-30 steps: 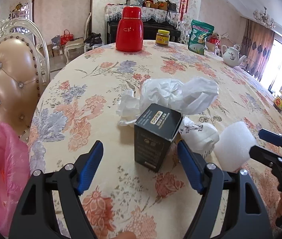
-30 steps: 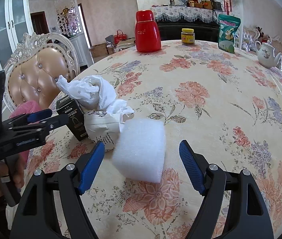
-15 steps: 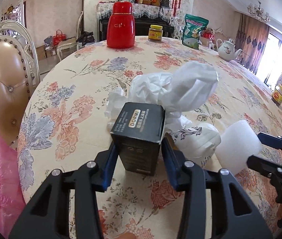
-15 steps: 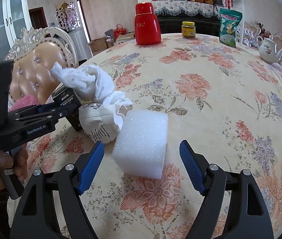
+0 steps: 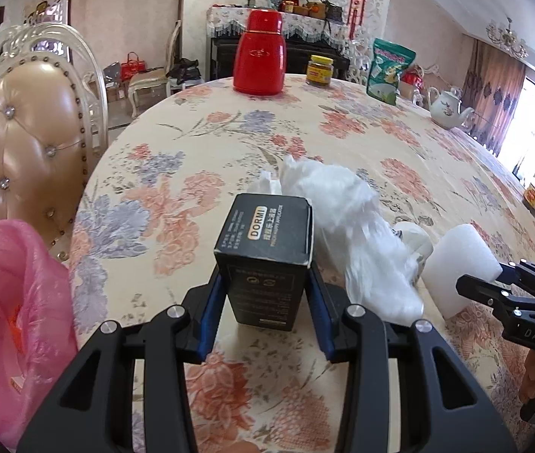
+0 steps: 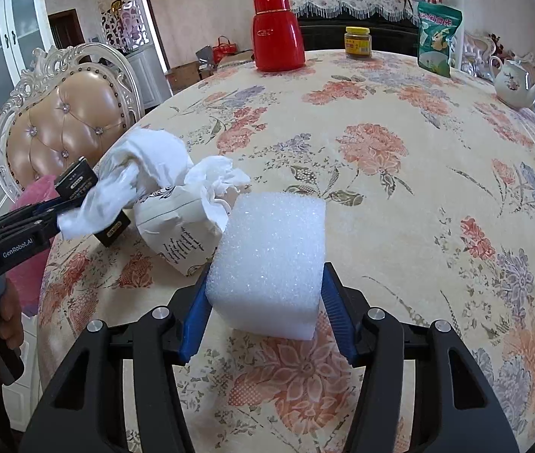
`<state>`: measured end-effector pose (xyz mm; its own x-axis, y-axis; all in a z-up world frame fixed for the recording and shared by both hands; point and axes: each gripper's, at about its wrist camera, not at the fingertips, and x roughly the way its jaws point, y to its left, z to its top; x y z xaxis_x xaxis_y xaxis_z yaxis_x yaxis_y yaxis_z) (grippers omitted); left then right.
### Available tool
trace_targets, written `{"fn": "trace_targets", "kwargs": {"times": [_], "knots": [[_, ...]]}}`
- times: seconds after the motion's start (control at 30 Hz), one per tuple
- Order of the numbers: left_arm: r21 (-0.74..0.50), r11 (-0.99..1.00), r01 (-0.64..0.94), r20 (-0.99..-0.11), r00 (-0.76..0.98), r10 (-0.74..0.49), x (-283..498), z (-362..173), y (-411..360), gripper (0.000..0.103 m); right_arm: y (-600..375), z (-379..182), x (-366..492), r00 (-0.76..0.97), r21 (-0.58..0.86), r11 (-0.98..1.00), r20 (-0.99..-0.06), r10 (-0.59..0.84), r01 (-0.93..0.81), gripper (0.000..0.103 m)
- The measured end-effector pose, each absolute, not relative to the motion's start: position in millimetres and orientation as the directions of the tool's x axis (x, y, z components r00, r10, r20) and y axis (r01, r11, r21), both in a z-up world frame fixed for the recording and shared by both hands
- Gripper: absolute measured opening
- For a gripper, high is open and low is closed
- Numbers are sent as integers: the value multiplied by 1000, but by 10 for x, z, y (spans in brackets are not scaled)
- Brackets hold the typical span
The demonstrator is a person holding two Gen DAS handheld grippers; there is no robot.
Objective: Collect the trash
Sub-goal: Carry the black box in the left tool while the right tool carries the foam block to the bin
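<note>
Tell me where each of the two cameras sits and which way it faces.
Left wrist: rides the left gripper, angled down across the table; its pads clamp the black box; the right gripper shows at the right.
Right wrist: rides the right gripper, angled down likewise; its jaws have just been closing on the foam block; the left hand shows at the left.
Shared: box, foam, crumpled bags, red flask.

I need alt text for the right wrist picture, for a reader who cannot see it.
The right tongs grip a white foam block on a floral tablecloth. To the left lie crumpled white paper and a printed white paper cup; the left tongs hold a black cardboard box.
</note>
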<state>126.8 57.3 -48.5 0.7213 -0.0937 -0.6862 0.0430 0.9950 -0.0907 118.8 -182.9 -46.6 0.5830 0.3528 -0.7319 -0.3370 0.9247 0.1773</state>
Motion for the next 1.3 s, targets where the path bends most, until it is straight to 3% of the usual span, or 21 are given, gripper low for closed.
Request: {"fn": "trace_targets", "kwargs": {"times": [1.3], "knots": [[-97,994,-43,-571,821,-21,559,78,1053,41,-1689,53,906,663,138,917,-651,369,-374,52]]}}
